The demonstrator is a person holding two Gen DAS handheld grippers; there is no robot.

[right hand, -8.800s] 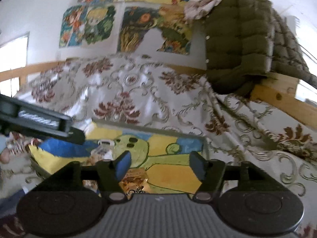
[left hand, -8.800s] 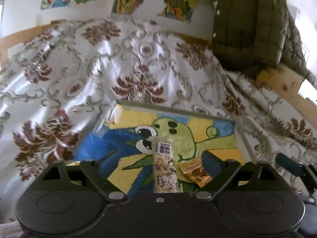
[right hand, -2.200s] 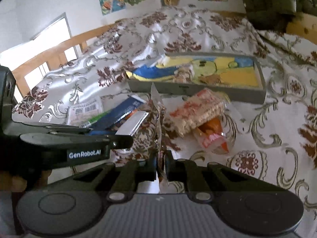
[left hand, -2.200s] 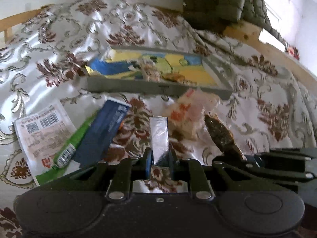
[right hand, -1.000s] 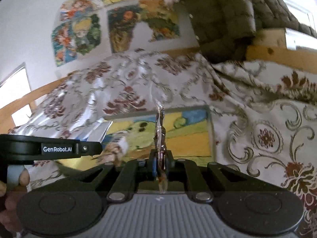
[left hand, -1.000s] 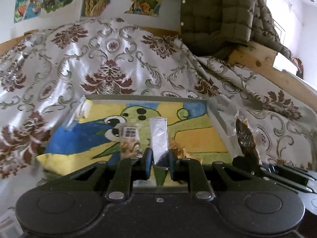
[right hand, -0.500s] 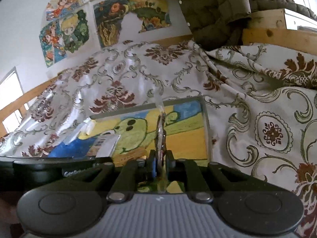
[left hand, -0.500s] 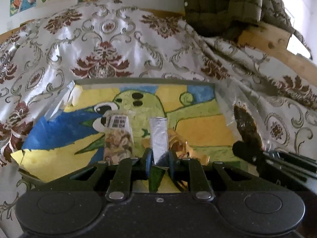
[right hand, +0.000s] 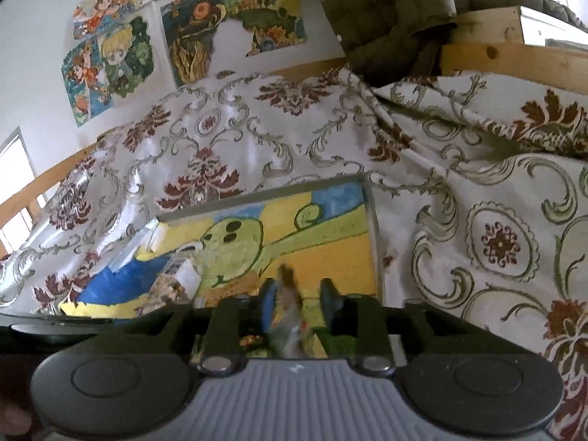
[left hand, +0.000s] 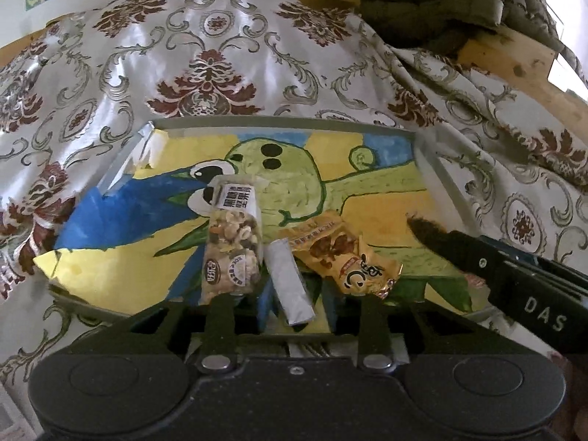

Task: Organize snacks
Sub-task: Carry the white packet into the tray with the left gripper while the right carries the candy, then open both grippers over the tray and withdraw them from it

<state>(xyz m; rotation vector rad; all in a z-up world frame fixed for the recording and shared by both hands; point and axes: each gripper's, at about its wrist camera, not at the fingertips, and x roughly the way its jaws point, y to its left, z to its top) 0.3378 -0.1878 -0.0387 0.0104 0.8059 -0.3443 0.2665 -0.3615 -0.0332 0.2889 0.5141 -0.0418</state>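
- Left tool [left hand: 296,307] parted around silver foil stick packet [left hand: 290,283], lying inside shallow grey tray with painted cartoon liner [left hand: 279,123].
- Right tool [right hand: 299,307] parted; blurred brown snack packet [right hand: 288,301] between fingers, over tray's right side.

Black and grey hand-held tongs

The left tongs [left hand: 296,307] are showing a black housing, blue finger pads and two silver screws; the right tongs [right hand: 298,308] are wearing a ribbed grey body, lettered "DAS" along one finger.
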